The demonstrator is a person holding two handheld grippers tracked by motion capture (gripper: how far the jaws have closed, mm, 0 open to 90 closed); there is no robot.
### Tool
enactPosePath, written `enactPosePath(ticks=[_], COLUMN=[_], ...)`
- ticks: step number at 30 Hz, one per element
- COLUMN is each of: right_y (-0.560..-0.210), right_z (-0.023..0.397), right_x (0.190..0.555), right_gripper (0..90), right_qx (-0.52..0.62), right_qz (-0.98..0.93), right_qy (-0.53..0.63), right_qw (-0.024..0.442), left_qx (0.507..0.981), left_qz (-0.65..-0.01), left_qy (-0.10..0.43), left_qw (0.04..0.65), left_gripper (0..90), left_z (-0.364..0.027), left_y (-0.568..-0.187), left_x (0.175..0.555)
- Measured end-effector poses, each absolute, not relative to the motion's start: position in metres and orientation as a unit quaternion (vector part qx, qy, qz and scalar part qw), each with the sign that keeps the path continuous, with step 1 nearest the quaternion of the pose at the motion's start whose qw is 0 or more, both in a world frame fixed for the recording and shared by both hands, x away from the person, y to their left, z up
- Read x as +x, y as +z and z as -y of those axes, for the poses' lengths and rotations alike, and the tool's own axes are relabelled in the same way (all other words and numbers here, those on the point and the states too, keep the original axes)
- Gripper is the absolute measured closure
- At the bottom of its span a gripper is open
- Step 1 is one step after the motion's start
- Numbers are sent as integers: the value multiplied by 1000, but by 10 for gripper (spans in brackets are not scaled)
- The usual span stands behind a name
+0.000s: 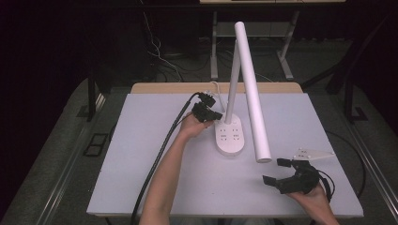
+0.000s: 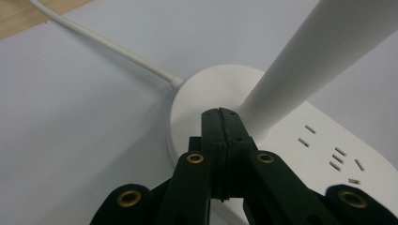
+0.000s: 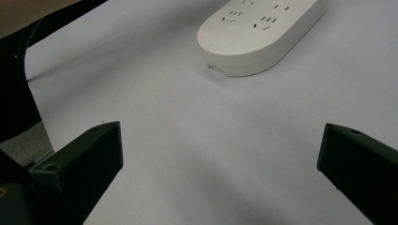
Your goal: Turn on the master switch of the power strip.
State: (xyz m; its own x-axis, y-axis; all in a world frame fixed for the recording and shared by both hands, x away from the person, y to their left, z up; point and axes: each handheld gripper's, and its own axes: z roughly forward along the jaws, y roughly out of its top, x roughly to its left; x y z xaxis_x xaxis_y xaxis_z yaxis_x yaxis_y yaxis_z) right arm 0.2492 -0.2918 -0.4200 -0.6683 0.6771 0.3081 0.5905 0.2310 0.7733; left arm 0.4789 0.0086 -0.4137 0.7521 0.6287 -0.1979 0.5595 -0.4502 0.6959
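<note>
Lamp at frame center looks top-heavy and stiff, so I'd grab low on the post. Left gripper jaws pressed together at its base; right gripper, lower right, wide apart.

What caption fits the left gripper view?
Left gripper, jaws shut, tip at the lamp base beside its stem and cord.

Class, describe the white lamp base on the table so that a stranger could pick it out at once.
Start at the grey table. Near its middle lies the lamp base, a flat white oval from which a slanted post rises. Unlike the black grippers nearby, it has socket slots on top and a white cord at its far end.
</note>
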Motion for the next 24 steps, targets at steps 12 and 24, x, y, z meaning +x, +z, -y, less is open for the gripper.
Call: enactPosePath(ticks=[12, 24], right_y=[-420, -419], right_z=[293, 294], right_x=[250, 249], right_gripper=[1, 1], right_qx=[405, 406], right_qz=[-783, -782], right_qy=[471, 471], right_qw=[46, 48], left_qx=[871, 869], left_qz=[-319, -325], left_qy=[56, 46], left_qw=[369, 371], left_gripper=[900, 900], left_z=[-7, -6], left_y=[-416, -418], left_x=[474, 471])
